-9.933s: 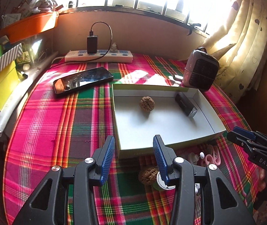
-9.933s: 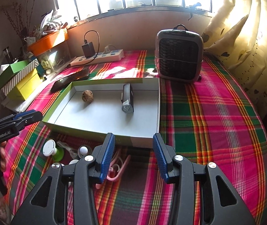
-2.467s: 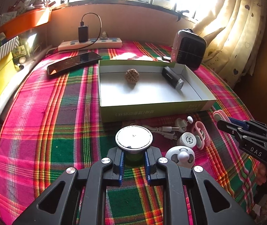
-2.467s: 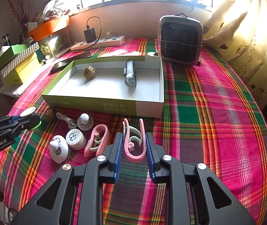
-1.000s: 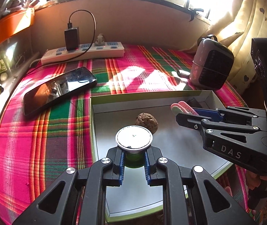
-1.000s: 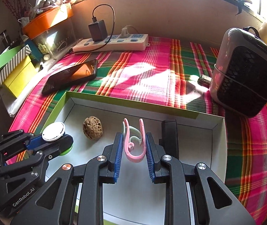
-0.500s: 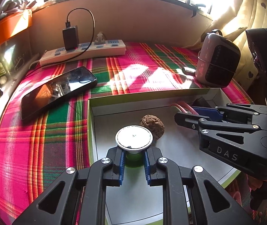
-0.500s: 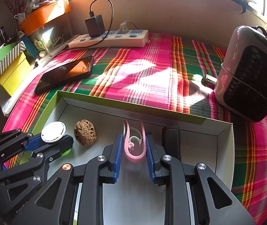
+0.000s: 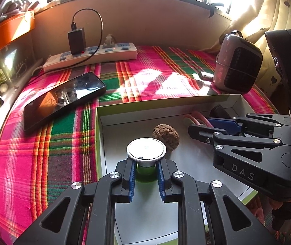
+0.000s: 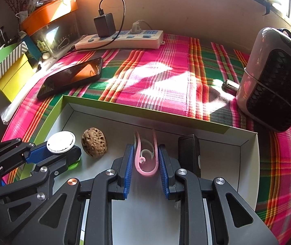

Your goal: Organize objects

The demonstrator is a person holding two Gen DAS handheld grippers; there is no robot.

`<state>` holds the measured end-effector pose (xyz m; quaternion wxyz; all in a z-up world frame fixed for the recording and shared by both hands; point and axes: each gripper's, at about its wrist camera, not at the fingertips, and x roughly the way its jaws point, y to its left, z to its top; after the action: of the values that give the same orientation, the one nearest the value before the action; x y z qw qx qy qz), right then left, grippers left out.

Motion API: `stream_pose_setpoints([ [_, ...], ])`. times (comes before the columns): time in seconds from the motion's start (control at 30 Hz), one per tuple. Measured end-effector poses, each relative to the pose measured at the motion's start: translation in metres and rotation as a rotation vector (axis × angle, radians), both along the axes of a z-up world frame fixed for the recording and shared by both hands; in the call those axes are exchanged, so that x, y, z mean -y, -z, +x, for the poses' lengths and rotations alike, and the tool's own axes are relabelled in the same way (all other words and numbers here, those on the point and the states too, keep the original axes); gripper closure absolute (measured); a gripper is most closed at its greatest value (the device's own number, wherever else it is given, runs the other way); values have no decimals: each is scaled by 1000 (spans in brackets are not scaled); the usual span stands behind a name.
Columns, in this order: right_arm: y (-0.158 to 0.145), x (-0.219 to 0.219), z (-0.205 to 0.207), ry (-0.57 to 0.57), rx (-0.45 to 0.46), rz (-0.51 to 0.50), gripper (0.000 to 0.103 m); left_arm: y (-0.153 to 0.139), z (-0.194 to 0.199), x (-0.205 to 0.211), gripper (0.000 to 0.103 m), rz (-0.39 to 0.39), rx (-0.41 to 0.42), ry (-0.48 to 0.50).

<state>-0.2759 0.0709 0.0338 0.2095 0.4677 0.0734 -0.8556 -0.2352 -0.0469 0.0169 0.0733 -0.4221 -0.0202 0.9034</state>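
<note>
Left wrist view: the left tool (image 9: 145, 180) has just been easing its hold on a green bottle with a round white cap (image 9: 146, 149), standing upright, cap up, inside the box (image 9: 99, 134) beside a walnut (image 9: 166, 135); best to open fully before lifting away. Right wrist view: the right tool (image 10: 146, 168) pinches a pink clip (image 10: 146, 155) low over the box floor, its long axis pointing away toward the far wall, next to a black case (image 10: 188, 153).
</note>
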Motion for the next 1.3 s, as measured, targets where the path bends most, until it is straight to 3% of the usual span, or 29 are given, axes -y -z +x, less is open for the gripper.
stream_pose_setpoints([
  [0.57, -2, -3, 5, 13, -5, -6, 73, 0, 5, -5, 73, -9, -2, 20],
  [0.97, -6, -6, 11, 17, -19, -16, 67, 0, 6, -6, 72, -7, 1, 19],
  [1.07, -8, -7, 13, 19, -24, -18, 62, -2, 9, -5, 72, 1, -1, 15],
  [1.3, -16, -13, 22, 31, -43, -36, 61, -6, 16, -1, 68, 6, -9, 7],
])
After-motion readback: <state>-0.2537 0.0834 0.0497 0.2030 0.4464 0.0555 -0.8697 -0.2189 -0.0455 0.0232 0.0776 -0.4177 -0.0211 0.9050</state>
